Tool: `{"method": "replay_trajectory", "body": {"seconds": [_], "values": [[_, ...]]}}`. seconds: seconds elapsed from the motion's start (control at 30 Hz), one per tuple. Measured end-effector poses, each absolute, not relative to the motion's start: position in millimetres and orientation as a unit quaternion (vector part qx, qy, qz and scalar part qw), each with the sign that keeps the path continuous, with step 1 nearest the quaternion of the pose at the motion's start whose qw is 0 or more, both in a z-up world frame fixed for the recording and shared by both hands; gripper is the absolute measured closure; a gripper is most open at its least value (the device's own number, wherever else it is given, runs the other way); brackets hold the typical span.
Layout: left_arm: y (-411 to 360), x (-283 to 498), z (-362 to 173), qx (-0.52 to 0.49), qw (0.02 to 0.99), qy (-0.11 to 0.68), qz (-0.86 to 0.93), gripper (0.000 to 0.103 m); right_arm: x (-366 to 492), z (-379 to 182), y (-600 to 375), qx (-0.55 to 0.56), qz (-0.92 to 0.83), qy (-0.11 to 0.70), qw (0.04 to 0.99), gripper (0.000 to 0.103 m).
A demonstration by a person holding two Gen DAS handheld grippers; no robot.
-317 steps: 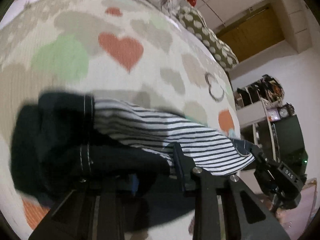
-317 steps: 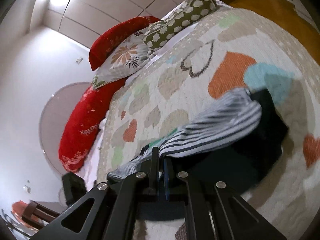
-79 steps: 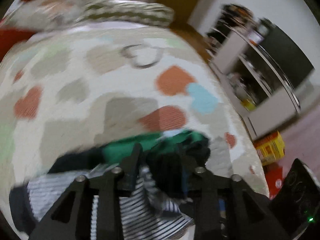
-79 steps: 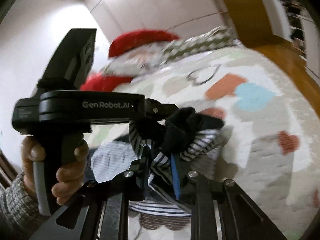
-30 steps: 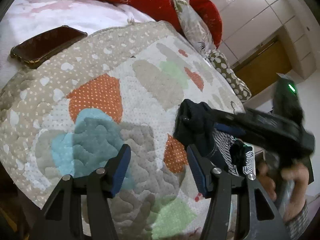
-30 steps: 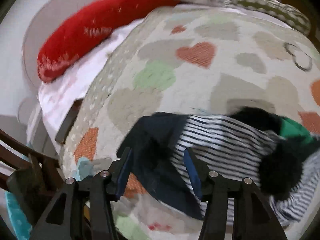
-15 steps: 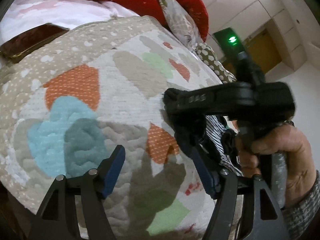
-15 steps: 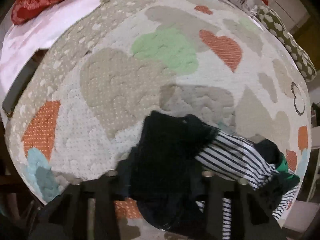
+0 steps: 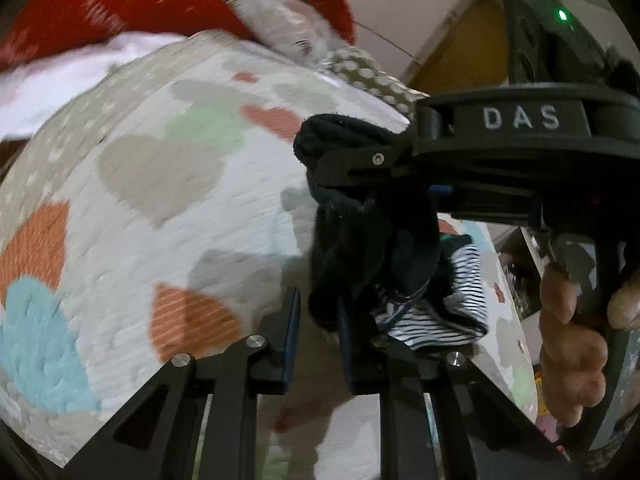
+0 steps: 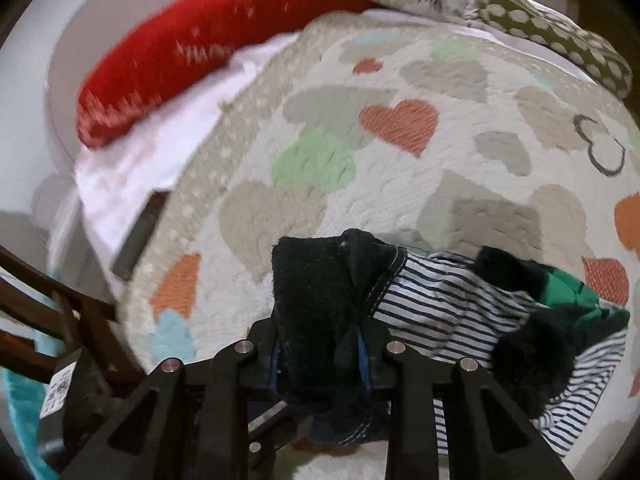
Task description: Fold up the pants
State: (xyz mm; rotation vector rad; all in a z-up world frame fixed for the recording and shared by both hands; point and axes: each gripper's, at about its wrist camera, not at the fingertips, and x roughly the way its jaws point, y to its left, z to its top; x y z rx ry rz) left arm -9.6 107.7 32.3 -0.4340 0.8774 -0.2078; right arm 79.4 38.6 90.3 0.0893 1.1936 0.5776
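Observation:
The dark navy pants [image 10: 320, 304] with a striped lining lie bunched on the heart-patterned quilt [image 10: 400, 152]. My right gripper [image 10: 320, 354] is shut on a thick fold of the dark fabric and lifts it. In the left wrist view the same dark fold [image 9: 360, 240] hangs from the right gripper's jaws [image 9: 360, 164], held by a hand. My left gripper [image 9: 316, 340] is open, its fingers just below and beside the hanging fabric, not clamped on it. The striped part [image 9: 440, 320] trails behind.
Red bolster [image 10: 192, 52], floral and dotted pillows [image 10: 552, 36] line the bed's far side. A green garment [image 10: 568, 292] lies by the pants. A wooden chair [image 10: 60, 312] stands at the bed's left edge. A phone [image 10: 136, 236] lies on the white sheet.
My right gripper has closed on the dark end of the pants and raised it. My left gripper has narrowed and moved in under the hanging fold.

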Motion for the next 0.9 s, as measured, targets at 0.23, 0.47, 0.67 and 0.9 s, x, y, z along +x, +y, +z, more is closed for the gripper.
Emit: {"method": "replay_trajectory", "body": {"seconds": [0.23,0.47,0.67,0.9], "values": [[40.7,-2.0,57.2,-0.161,0.88,0.422,-0.145,0.085,70.6,110.0,-58.5,0.147,0.268,0.504,0.808,0.073],[17.0,9.7,55.8,-0.148,0.873,0.444,-0.138,0.085,64.8,72.9,-170.3,0.223,0.211,0.492,0.815,0.069],[14.6,26.7,54.2,-0.147,0.869,0.458,-0.119,0.085,47.0,68.4,-232.0,0.216,0.113,0.455,0.856,0.06],[-29.6,38.7,29.1,-0.088,0.859,0.486,-0.137,0.081,40.9,90.1,-223.0,0.305,0.233,0.398,0.833,0.06]]}}
